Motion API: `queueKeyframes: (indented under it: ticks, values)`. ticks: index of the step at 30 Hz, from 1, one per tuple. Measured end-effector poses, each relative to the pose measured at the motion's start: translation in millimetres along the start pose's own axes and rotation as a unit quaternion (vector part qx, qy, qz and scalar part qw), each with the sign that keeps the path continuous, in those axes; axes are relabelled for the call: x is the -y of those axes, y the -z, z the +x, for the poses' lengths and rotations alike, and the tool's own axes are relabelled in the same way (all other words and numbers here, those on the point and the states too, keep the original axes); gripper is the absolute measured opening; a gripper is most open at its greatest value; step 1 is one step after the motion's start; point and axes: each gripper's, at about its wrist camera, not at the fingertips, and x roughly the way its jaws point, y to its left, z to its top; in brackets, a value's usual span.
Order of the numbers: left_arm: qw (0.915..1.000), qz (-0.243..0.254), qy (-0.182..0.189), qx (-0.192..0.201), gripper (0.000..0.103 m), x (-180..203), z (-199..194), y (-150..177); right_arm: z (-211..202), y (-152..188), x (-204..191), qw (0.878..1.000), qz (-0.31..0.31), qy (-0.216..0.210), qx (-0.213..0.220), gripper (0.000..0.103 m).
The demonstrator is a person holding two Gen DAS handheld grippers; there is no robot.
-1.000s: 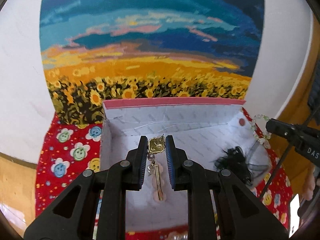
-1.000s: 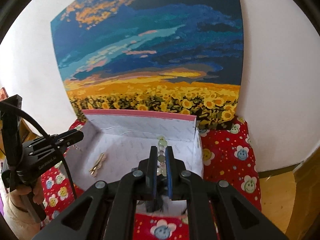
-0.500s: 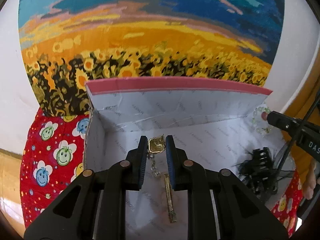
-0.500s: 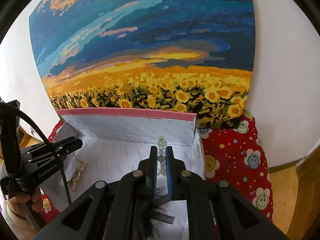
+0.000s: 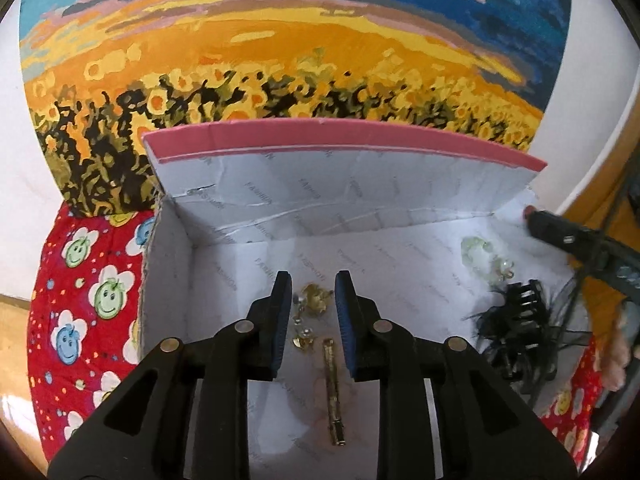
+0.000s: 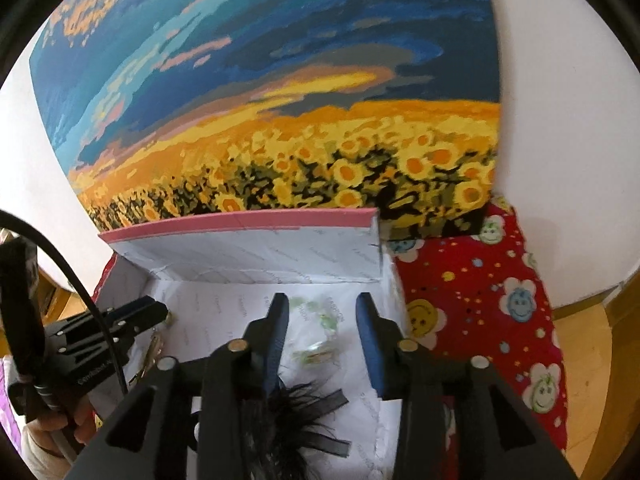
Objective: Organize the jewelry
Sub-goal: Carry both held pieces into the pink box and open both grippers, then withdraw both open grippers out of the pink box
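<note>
Left wrist view: the left tongs [image 5: 310, 298] stand apart at lower centre, gripping nothing. Between and just beyond their blue pads lies a gold flower-shaped earring [image 5: 314, 297] with small clear stones trailing toward the camera, flat on the floor of the white-lined box [image 5: 400, 248]. A slim gold hair clip [image 5: 333, 391] lies lengthwise below it, between the tong arms. At right, a pale green bead bracelet [image 5: 478, 254] rests on the box floor, with a black feathered hair comb [image 5: 516, 328] lower right of it. The right tongs [image 5: 560, 234] enter from the right edge, above the bracelet.

Right wrist view: the right tongs [image 6: 322, 308] are spread wide and empty at centre. The blurred green bead bracelet [image 6: 320, 332] lies on the box [image 6: 248, 276] floor between them. The black feathered comb [image 6: 296, 416] sits lower, under the tong arms. The left tongs [image 6: 154, 312] show at left.
</note>
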Motion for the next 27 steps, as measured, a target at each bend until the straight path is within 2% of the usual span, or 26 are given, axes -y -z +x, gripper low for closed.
queueKeyframes:
  ticks: [2,5,7,9,13,18,27]
  values:
    - [1.0000,0.001,-0.008,0.002,0.023,2,0,0,-8,0,-1,1.000,0.001,-0.006,0.002,0.039]
    - [0.9998,0.003,-0.017,0.007,0.033,5,-4,1,-24,1,-3,1.000,-0.002,-0.008,0.007,0.042]
    - [0.9999,0.010,0.000,0.011,0.053,10,-10,1,-32,2,-4,1.000,0.000,-0.011,0.008,0.043]
    - [0.9996,0.015,-0.003,0.022,0.065,15,-19,2,-40,3,-5,1.000,0.004,-0.018,0.006,0.043]
    - [0.9985,0.034,-0.014,0.041,0.065,22,-38,2,-61,6,-11,0.999,0.008,-0.030,0.007,0.043]
    - [0.9987,0.023,-0.020,0.042,0.065,21,-65,8,-89,14,-19,0.999,0.009,-0.038,0.018,0.045]
    - [0.9986,-0.004,-0.033,0.041,0.066,5,-121,48,-126,48,-42,0.998,0.001,-0.058,0.026,0.054]
